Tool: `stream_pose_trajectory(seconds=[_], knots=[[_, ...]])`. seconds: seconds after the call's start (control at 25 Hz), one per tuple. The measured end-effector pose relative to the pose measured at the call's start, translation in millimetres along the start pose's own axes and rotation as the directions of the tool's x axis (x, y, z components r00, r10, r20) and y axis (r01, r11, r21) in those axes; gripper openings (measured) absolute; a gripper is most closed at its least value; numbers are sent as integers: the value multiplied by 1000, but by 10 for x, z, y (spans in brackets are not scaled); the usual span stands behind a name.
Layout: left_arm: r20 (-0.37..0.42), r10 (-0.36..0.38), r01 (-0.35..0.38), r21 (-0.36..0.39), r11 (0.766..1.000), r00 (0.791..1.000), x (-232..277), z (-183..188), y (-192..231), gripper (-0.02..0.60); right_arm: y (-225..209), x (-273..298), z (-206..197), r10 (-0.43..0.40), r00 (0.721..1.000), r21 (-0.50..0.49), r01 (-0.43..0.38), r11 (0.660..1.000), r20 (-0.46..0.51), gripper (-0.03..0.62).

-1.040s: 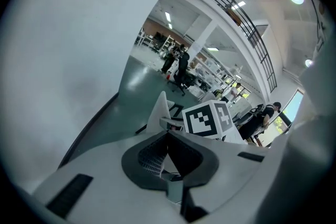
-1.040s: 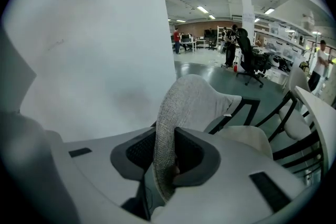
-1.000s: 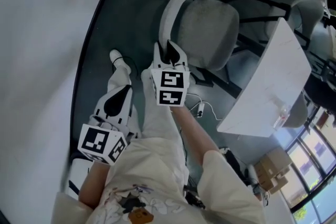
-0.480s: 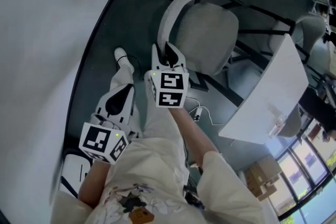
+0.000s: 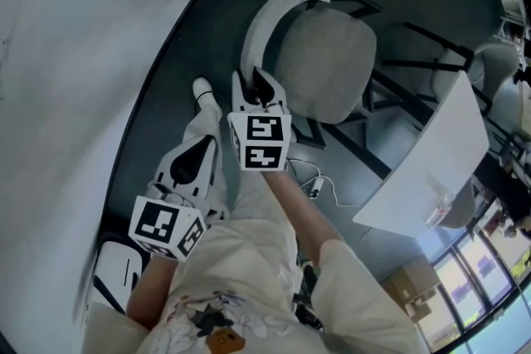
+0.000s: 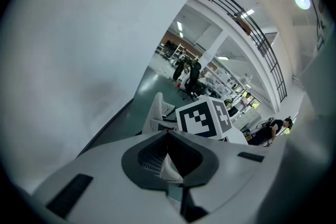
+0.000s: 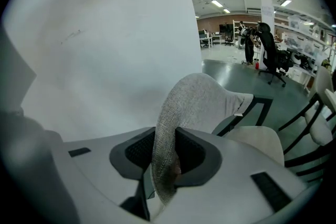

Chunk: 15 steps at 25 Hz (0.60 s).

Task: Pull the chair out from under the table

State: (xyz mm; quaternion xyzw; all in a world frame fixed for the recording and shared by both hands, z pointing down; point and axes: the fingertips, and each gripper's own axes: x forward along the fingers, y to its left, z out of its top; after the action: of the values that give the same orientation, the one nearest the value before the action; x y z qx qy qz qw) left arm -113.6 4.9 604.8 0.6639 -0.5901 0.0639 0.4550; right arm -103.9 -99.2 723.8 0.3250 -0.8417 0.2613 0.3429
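A grey fabric chair [image 5: 325,62] with a curved white backrest [image 5: 264,16] stands on the dark floor, apart from the white table [image 5: 431,166] at the right. My right gripper [image 5: 253,84] is shut on the backrest's edge. In the right gripper view the fabric edge [image 7: 184,107] runs down between the pads [image 7: 137,155], with my right gripper [image 7: 165,168] round it and the seat [image 7: 254,139] behind. Its jaws have just been opening a little, with the backrest still between them. My left gripper [image 5: 197,147] hangs shut and holds nothing, lower left of the chair; the left gripper [image 6: 170,165] faces the wall.
A curved white wall [image 5: 83,54] runs along the left. A cable with a plug [image 5: 315,178] lies on the floor between chair and table. More chairs [image 5: 491,62] stand past the table. The person's shoe [image 5: 202,89] is by the chair's base.
The right gripper has come back toward the person with the backrest in it, and the gap between chair and table has widened. The left gripper drifted along with it.
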Motion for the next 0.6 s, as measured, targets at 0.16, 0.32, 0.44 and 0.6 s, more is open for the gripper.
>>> stream_pose_trajectory(seconds=[0.16, 0.32, 0.44, 0.6], knots=[[7, 13, -13, -8, 1000, 1000, -32, 25, 88, 9, 124, 96, 44, 17, 1000, -2, -17, 1000, -5, 101], [11, 21, -21, -18, 1000, 1000, -53, -4, 167, 9, 260, 198, 66, 31, 999, -9, -31, 999, -6, 103], [15, 24, -24, -26, 999, 1000, -135, 55, 274, 9, 464, 286, 140, 50, 999, -10, -50, 999, -5, 106], [14, 35, -35, -31, 999, 999, -166, 112, 361, 9, 629, 388, 205, 73, 997, -10, -73, 997, -4, 109]])
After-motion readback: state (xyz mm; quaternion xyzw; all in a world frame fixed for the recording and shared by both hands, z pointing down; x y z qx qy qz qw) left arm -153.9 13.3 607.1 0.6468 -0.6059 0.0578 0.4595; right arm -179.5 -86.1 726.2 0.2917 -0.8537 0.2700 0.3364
